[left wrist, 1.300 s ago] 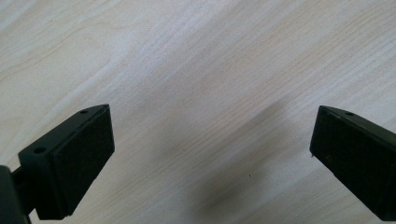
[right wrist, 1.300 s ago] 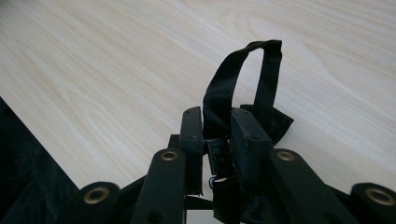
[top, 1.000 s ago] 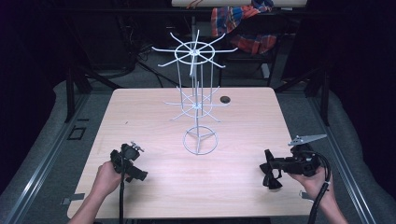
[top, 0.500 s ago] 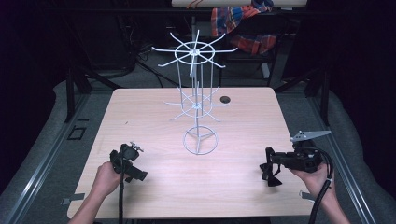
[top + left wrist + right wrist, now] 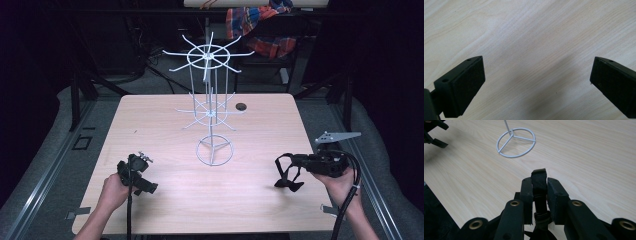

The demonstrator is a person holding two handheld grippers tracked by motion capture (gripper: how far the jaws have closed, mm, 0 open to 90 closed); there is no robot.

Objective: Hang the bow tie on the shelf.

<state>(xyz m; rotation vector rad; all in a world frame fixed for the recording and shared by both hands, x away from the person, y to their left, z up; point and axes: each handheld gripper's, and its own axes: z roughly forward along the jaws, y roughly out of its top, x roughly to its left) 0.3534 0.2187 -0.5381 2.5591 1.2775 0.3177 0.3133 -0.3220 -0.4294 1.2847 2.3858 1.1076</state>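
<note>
The black strap [image 5: 539, 185] sits clamped in the right gripper [image 5: 539, 188].

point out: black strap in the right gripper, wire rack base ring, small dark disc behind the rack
black strap [image 5: 538, 182], right gripper view, on its end between the shut jaws.
wire rack base ring [image 5: 214, 151], high view, on a spoke inside the ring.
small dark disc [image 5: 241, 106], high view, on its top.

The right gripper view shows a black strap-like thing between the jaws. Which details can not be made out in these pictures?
- Black strap-like thing: the right gripper covers its sides in the right gripper view, and in the high view it is too small to identify.
- White wire display stand: the right gripper view's top edge cuts off everything above its ring base.
- Small dark round object on the light wooden table: too small in the high view.
</note>
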